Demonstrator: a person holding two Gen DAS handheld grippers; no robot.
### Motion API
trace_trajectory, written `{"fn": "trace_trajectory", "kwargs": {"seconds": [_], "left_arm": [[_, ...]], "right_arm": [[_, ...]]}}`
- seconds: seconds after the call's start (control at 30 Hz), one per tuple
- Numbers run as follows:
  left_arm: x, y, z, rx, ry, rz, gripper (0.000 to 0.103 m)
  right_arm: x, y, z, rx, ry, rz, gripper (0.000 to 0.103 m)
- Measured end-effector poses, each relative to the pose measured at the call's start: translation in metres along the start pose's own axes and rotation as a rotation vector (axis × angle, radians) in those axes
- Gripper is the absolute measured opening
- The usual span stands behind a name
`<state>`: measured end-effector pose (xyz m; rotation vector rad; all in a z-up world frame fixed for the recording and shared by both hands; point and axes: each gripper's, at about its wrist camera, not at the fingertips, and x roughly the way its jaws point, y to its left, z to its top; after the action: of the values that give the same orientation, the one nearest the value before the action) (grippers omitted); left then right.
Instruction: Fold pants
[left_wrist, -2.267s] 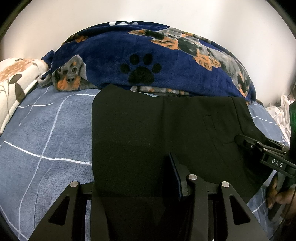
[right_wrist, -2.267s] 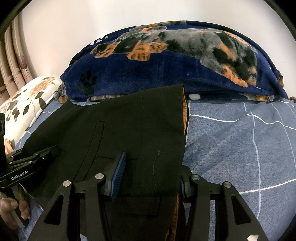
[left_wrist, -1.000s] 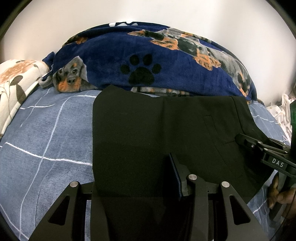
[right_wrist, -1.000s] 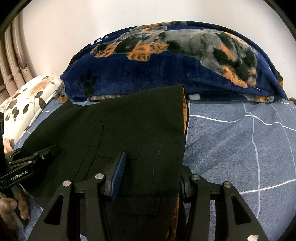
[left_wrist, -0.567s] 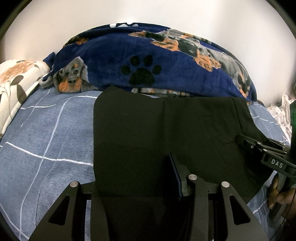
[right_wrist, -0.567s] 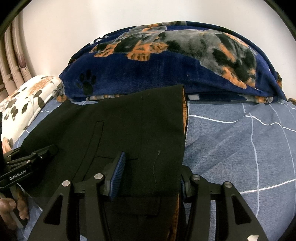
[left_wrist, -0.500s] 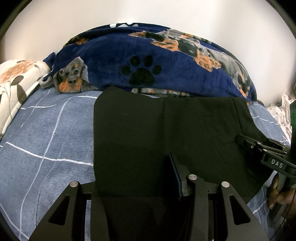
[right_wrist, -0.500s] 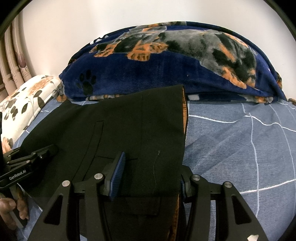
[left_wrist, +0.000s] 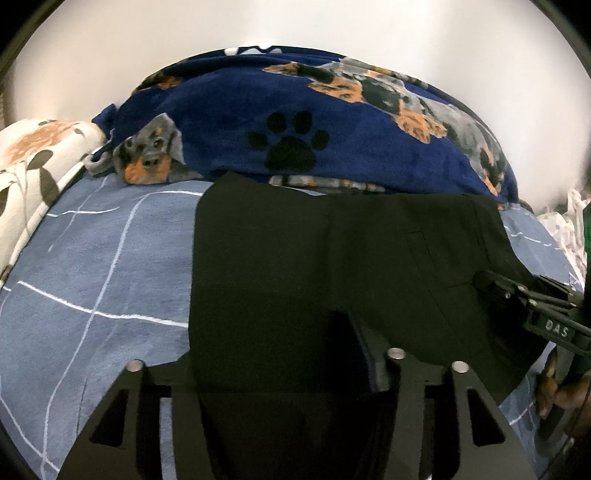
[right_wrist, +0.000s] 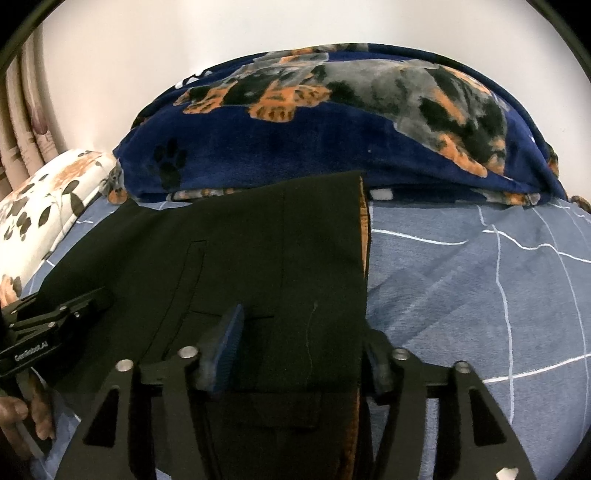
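Note:
Black pants lie folded flat on the blue checked bedsheet, their far edge against the blanket. In the right wrist view the pants show a back pocket seam and an orange-brown lining along their right edge. My left gripper stands open over the pants' near left part, the cloth draped between its fingers. My right gripper stands open over the near right part, cloth between its blue pads. Each gripper also shows at the other view's edge.
A navy dog-print blanket is heaped along the wall behind the pants. A floral pillow lies at the far left. Curtains hang at the left. White patterned cloth sits at the right edge.

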<state>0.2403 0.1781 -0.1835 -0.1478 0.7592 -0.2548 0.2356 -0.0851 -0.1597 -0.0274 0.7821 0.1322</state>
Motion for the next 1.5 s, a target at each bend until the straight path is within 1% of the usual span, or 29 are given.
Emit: {"fn": "trace_trajectory", "kwargs": {"seconds": [0.03,0.07,0.13,0.2,0.23,0.27,0.3,0.33,0.37,0.5,0.6,0.67,0.87,1.1,1.13,1.2,1.23,1.27,1.3,1.4,1.43,1.47,1.5], "left_arm": [[0.000,0.004,0.001,-0.007,-0.002,0.001,0.059],[-0.001,0.005,0.001,-0.012,0.001,0.004,0.061],[-0.003,0.009,0.002,-0.019,0.002,0.006,0.062],[-0.011,0.008,-0.001,-0.023,-0.014,0.011,0.063],[-0.017,0.013,0.000,-0.027,-0.030,0.021,0.066],[-0.023,0.016,-0.001,-0.030,-0.045,0.030,0.073],[-0.028,0.015,-0.003,-0.034,-0.056,0.033,0.076],[-0.036,0.024,-0.002,-0.048,-0.074,0.027,0.080],[-0.042,0.027,-0.003,-0.058,-0.081,0.019,0.082],[-0.050,0.046,0.003,-0.093,-0.057,0.012,0.083],[-0.055,0.052,0.008,-0.084,-0.051,0.051,0.083],[-0.059,0.049,0.008,-0.062,-0.058,0.074,0.083],[-0.071,0.035,0.003,-0.003,-0.075,0.122,0.083],[-0.096,0.015,-0.005,0.022,-0.115,0.136,0.083],[-0.102,0.012,-0.006,0.024,-0.127,0.147,0.083],[-0.119,0.002,-0.008,0.033,-0.177,0.165,0.084],[-0.134,-0.004,-0.009,0.041,-0.226,0.182,0.092],[-0.147,-0.009,-0.010,0.039,-0.256,0.199,0.101],[-0.158,-0.012,-0.009,0.036,-0.287,0.205,0.102],[-0.210,-0.022,-0.011,0.001,-0.463,0.191,0.103],[-0.230,-0.026,-0.011,-0.011,-0.517,0.199,0.103],[-0.240,-0.028,-0.007,-0.016,-0.521,0.227,0.103],[-0.248,-0.033,-0.001,-0.019,-0.502,0.265,0.103]], "right_arm": [[0.002,0.003,0.000,-0.003,0.009,0.003,0.071],[0.002,0.003,0.000,-0.009,0.015,0.007,0.073],[-0.001,0.002,0.000,-0.017,0.016,0.017,0.074],[-0.006,-0.004,0.000,-0.005,0.016,0.027,0.074],[-0.009,-0.006,0.001,0.010,0.012,0.034,0.074],[-0.015,-0.011,0.001,0.028,0.001,0.040,0.074],[-0.021,-0.016,0.002,0.047,-0.014,0.043,0.074],[-0.030,-0.022,0.002,0.065,-0.031,0.051,0.074],[-0.037,-0.025,0.003,0.072,-0.043,0.057,0.074],[-0.064,-0.036,0.004,0.093,-0.075,0.088,0.074],[-0.078,-0.038,0.001,0.102,-0.073,0.108,0.074],[-0.082,-0.032,0.000,0.095,-0.068,0.124,0.074],[-0.087,-0.009,-0.012,0.056,-0.045,0.115,0.074],[-0.104,0.008,-0.018,0.039,-0.042,0.100,0.074],[-0.108,0.013,-0.018,0.027,-0.048,0.103,0.074],[-0.118,0.022,-0.018,0.000,-0.060,0.108,0.074],[-0.124,0.028,-0.018,-0.016,-0.070,0.110,0.074],[-0.131,0.032,-0.017,-0.031,-0.079,0.111,0.074],[-0.137,0.036,-0.017,-0.044,-0.090,0.113,0.074],[-0.160,0.042,-0.017,-0.064,-0.123,0.125,0.074],[-0.169,0.043,-0.017,-0.064,-0.137,0.132,0.074],[-0.174,0.044,-0.017,-0.064,-0.144,0.137,0.074],[-0.181,0.044,-0.017,-0.065,-0.153,0.142,0.074]]}}
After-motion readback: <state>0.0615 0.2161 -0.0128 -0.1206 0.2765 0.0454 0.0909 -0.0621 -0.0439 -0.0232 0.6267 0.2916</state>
